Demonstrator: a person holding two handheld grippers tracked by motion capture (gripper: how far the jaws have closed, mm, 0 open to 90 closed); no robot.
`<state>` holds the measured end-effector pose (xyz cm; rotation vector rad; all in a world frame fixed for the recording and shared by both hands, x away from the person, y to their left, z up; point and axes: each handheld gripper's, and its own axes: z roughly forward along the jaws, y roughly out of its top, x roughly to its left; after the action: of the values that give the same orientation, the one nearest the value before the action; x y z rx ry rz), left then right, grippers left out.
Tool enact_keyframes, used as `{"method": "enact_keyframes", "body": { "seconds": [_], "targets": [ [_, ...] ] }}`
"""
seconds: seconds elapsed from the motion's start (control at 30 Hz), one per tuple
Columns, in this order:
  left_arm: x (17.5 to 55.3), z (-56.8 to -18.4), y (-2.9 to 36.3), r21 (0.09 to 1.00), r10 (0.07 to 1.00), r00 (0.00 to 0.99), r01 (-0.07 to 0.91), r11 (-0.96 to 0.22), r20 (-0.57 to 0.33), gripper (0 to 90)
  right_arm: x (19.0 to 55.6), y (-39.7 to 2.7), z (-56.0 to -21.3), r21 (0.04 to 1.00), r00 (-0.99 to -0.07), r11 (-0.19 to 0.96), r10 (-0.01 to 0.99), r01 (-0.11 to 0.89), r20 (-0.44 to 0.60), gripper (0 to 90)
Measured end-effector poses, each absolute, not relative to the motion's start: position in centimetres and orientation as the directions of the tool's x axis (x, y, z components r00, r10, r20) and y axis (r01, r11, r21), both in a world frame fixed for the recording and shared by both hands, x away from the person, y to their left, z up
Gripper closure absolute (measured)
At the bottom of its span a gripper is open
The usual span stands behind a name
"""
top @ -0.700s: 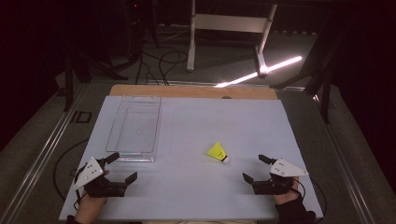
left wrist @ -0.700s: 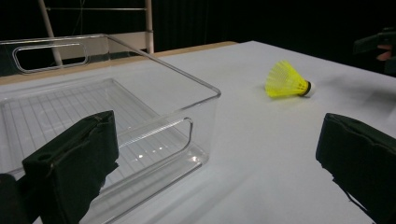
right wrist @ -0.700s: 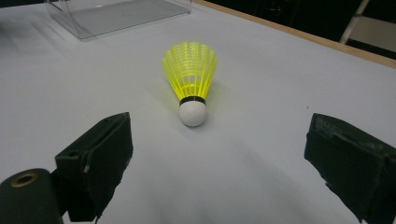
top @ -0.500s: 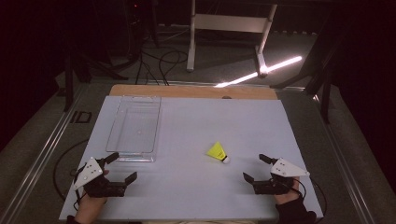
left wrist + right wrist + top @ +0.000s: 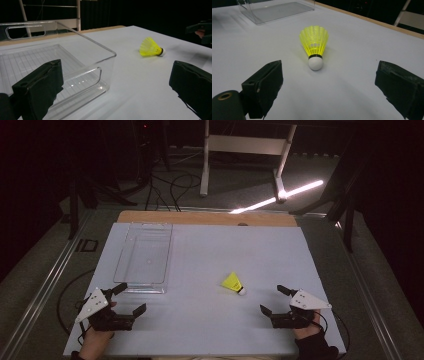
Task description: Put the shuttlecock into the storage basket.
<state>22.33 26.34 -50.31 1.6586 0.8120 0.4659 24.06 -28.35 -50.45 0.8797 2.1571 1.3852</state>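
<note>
The table is covered by a plain white sheet, with a strip of bare wood along its far edge. No brand, label or readable writing shows on anything here.

A clear bin stands on the left half of the table, long side running away from the person, with a cut-out handle in each end wall. Its near end sits just beyond the left gripper, and the left gripper view shows it bare inside.

That gripper rests low at the near left edge in a hand, jaws spread wide and holding nothing. The right gripper lies at the near right edge, likewise gaping wide with nothing between its pads.

The shuttlecock lies on its side on the open sheet, right of the bin and well apart from it, near the right gripper. It has a yellow skirt and a white cork; in the right gripper view the cork points toward the jaws, clear of both.
</note>
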Motion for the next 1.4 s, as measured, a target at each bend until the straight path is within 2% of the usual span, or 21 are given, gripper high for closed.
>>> {"method": "enact_keyframes", "body": {
  "seconds": [0.37, 0.93, 1.03, 1.4],
  "targets": [
    [22.8, -49.1, 25.9, 0.951, 0.685, 0.716, 0.286, -0.115, -0.132, 0.1, 24.1, -28.3, -50.3, 0.917, -0.706, 0.293, 0.708, 0.271, -0.018, 8.0],
    [23.8, -44.9, 25.4, 0.902, 0.557, 0.825, 0.307, -0.305, -0.092, 0.0, 24.1, -28.3, -50.2, 0.919, -0.716, 0.288, 0.698, 0.270, -0.009, 8.0],
    [24.0, -44.4, 25.1, 0.877, 0.543, 0.837, 0.309, -0.367, -0.067, 0.0, 24.2, -28.3, -50.3, 0.918, -0.719, 0.290, 0.695, 0.273, -0.006, 8.0],
    [24.5, -43.6, 23.9, 0.808, 0.514, 0.855, 0.348, -0.475, -0.066, 0.0, 24.1, -28.3, -50.2, 0.919, -0.724, 0.284, 0.690, 0.272, 0.001, 8.0]
  ]
}}
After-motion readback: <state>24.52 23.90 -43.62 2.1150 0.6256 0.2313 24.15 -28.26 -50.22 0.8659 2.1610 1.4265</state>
